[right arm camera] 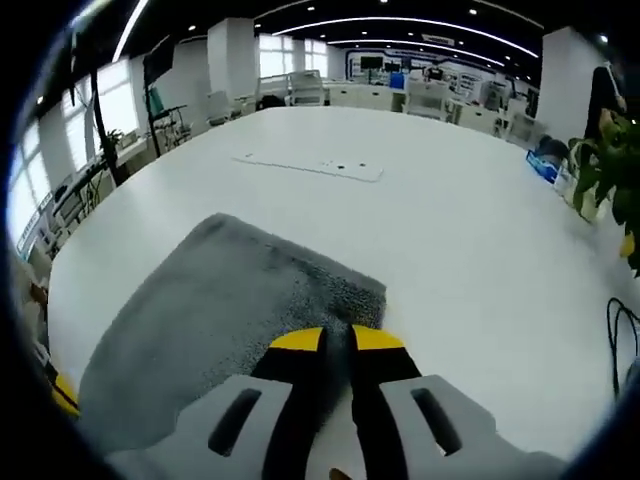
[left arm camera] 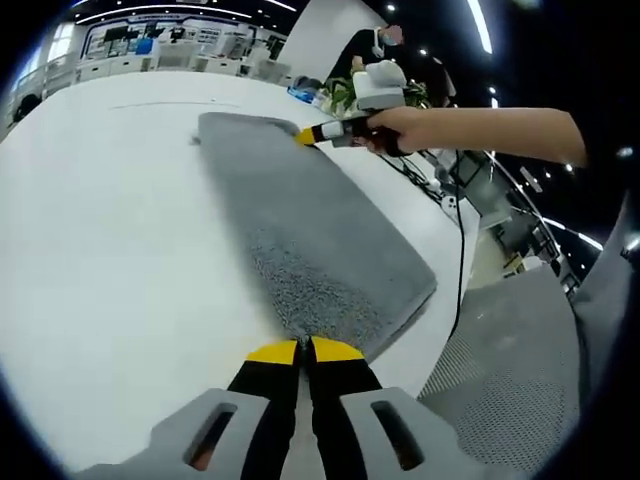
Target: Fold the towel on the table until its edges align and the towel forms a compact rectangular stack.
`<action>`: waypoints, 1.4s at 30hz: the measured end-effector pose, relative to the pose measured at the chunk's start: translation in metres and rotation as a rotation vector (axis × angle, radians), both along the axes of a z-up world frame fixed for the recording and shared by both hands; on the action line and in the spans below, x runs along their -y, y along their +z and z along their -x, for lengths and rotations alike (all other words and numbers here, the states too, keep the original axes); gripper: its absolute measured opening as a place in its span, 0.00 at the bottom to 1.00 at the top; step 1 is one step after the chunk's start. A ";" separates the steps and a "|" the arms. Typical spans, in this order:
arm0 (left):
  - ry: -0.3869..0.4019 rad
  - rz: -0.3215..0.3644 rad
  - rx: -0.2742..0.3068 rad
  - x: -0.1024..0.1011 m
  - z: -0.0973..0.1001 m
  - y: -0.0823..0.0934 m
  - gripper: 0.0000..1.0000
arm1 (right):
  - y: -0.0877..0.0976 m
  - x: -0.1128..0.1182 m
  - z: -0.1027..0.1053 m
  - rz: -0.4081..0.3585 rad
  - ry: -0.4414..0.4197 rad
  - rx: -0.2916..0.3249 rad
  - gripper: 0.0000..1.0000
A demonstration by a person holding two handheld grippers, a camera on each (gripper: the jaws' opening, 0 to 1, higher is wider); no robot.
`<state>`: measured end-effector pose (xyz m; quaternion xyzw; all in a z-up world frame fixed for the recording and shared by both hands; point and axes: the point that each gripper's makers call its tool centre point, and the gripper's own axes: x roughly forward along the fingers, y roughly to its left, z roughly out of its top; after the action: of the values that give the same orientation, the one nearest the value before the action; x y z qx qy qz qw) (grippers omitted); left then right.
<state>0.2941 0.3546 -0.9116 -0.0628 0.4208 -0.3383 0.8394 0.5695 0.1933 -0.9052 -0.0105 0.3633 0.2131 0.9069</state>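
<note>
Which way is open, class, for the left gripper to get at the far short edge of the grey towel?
Probably none right now: the left gripper is shut on the near end of the grey fluffy towel, and the right gripper already pinches the far edge. It would have to let go first.

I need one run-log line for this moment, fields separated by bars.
object: grey fluffy towel, long strip on white table | left claw: shut on near end | right claw: shut on far corner | fold: incomplete

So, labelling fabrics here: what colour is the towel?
Grey, seen best in the left gripper view: towel.
</note>
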 end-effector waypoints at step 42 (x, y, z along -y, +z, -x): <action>-0.075 -0.155 0.237 0.000 0.003 0.026 0.21 | 0.022 0.009 0.192 0.001 0.202 -0.013 0.19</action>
<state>0.2916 0.3544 -0.8859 0.0582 0.3457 -0.3409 0.8723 0.3772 0.1842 -0.8831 -0.0461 0.3663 0.3032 0.8785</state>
